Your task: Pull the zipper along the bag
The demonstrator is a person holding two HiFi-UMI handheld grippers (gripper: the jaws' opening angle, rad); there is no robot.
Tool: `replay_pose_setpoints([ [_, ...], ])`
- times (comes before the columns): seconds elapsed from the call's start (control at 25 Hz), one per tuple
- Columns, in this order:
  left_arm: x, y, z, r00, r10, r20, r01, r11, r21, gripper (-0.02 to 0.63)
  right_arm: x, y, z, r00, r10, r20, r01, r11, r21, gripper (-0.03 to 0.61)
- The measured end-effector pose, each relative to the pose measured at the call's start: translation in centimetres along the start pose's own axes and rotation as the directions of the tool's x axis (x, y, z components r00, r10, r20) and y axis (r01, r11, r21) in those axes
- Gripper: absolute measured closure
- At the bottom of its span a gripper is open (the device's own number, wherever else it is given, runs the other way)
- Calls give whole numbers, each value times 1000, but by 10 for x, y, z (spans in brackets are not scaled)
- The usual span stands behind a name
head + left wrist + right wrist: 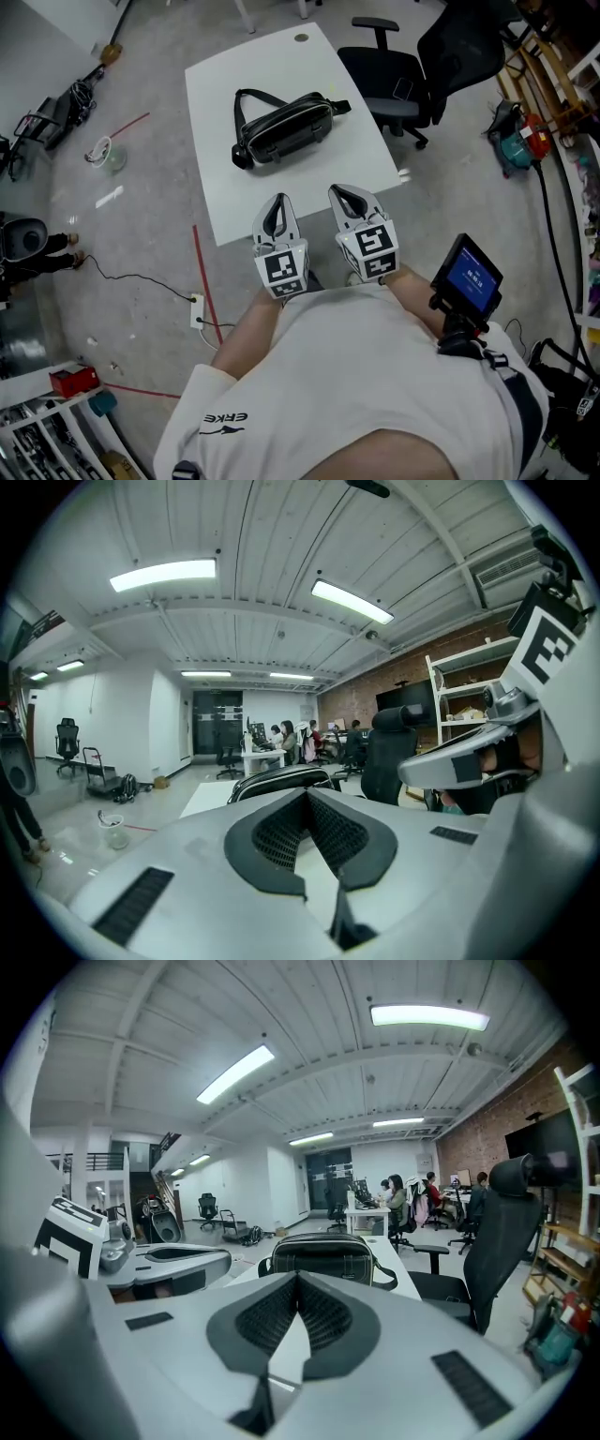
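A black bag (286, 127) with a strap lies across the middle of a white table (211, 94), zipper side up. It also shows as the bag (323, 1255) straight ahead in the right gripper view, and as the bag (281, 778) just above the jaws in the left gripper view. My left gripper (276, 200) and right gripper (345, 190) hover side by side over the table's near edge, short of the bag and touching nothing. Both have their fingertips together with nothing held: left gripper (306, 793), right gripper (298, 1277).
A black office chair (403, 84) stands at the table's right side. A device with a blue screen (472, 277) sits by my right arm. Red tape (200, 272) and a power strip (197, 309) lie on the floor to the left. People sit at distant desks.
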State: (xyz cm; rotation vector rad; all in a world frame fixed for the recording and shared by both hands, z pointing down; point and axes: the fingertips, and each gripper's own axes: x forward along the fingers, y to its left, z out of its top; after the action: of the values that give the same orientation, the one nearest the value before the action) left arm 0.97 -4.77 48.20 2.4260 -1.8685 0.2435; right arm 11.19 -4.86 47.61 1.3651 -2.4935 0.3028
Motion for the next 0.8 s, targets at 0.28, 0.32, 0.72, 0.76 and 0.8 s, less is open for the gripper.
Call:
replay_pose_setpoints([
  [0.28,-37,-44,2,997,72,-2,-72,997,5,612,-49,-15,-17,999,41,11,-41,999,7,574],
  [0.32,-40,-48,2,997,78,0,-78,997,5,612,-53,-17,-18,999,43,14,-43,999,8,574],
  [0.72,-54,-64,5,999,49,0,-49,999,9,612,-75,-17,-19,999,11,36,-12,1000,26,574],
  [0.76,-54,-63,6,999,46,6,-46,999,7,612,-75,-15,-18,999,7,37,-8,1000,26,574],
  [0.8,-53,-62,6,999,45,10,-45,999,3,612,-75,-14,-17,999,4,37,-5,1000,23,574],
])
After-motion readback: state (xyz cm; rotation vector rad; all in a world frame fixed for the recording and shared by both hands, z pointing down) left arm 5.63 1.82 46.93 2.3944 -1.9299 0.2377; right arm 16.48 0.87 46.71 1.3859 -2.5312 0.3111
